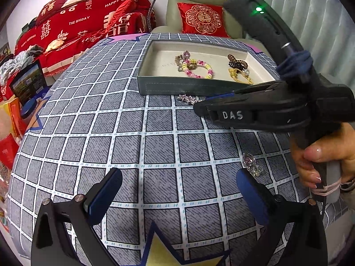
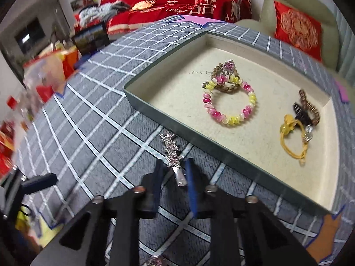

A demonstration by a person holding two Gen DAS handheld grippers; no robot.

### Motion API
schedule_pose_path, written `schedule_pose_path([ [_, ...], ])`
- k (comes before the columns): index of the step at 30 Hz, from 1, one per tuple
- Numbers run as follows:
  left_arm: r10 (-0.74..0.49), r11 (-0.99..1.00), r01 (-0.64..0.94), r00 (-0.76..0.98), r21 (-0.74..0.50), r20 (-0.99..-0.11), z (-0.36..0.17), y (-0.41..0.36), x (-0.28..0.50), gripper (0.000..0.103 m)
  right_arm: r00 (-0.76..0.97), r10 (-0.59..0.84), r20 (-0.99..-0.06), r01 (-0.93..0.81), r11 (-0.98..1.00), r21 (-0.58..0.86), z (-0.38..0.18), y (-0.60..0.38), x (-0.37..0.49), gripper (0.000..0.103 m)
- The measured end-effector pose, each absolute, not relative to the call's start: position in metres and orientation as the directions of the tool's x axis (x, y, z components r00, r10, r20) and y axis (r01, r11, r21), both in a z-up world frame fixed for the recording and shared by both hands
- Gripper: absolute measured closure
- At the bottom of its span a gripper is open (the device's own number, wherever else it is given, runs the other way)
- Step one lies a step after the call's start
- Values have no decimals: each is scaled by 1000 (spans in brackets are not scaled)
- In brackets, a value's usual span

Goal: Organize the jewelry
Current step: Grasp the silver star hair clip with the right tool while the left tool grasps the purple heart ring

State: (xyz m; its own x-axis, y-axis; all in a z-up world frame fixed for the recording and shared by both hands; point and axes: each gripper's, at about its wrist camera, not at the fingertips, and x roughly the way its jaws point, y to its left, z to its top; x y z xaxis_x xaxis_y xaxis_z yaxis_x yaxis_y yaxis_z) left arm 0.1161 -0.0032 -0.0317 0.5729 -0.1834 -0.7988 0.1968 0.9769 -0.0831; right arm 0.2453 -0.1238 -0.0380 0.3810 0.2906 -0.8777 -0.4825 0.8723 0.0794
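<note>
A grey tray (image 1: 188, 87) (image 2: 168, 119) with a cream lining sits on the checked cloth. In it lie a pink-and-yellow bead bracelet (image 1: 199, 68) (image 2: 228, 102), a braided piece with a pink stone (image 2: 226, 71), a brown and black hair clip (image 1: 237, 63) (image 2: 307, 109) and a yellow cord (image 2: 292, 137). My right gripper (image 1: 199, 106) (image 2: 174, 170) is shut on a silver star hair clip (image 1: 188, 98) (image 2: 170, 148), just in front of the tray's near wall. My left gripper (image 1: 177, 188) is open and empty above the cloth. A silver and pink jewelled piece (image 1: 251, 164) lies beside its right finger.
The table is covered by a grey checked cloth (image 1: 133, 133) with star patches. A red-covered sofa (image 1: 84, 22) and a green armchair with a red cushion (image 1: 203, 18) stand behind it. Boxes and bags (image 1: 13, 115) crowd the left side.
</note>
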Motion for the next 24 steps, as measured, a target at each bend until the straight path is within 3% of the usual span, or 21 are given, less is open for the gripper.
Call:
schedule_pose_path([
  [9,-225,961,260,549,-92,-805,-31,-26,117,0,397,311,-863,-402,905,141,-34,-157,237,90],
  [10,-231,959,267,546,-94,-805,-30,-29,117,5,400,318,-860,-390,908,154,-33,-162,237,91],
  [15,-261,944,311,513,-107,-818,-35,-50,122,8,408,330,-851,-338,921,195,-28,-188,232,91],
  [16,-264,942,320,510,-104,-819,-36,-54,122,18,409,326,-852,-335,922,193,-28,-190,231,91],
  [17,-263,939,328,503,-100,-823,-37,-58,123,22,409,324,-853,-332,924,191,-28,-193,230,91],
  [23,-249,933,355,503,-65,-828,-39,-75,122,24,411,313,-856,-312,931,191,-30,-207,222,91],
  [24,-241,932,358,506,-52,-828,-39,-77,121,29,410,312,-857,-308,932,192,-30,-211,220,91],
])
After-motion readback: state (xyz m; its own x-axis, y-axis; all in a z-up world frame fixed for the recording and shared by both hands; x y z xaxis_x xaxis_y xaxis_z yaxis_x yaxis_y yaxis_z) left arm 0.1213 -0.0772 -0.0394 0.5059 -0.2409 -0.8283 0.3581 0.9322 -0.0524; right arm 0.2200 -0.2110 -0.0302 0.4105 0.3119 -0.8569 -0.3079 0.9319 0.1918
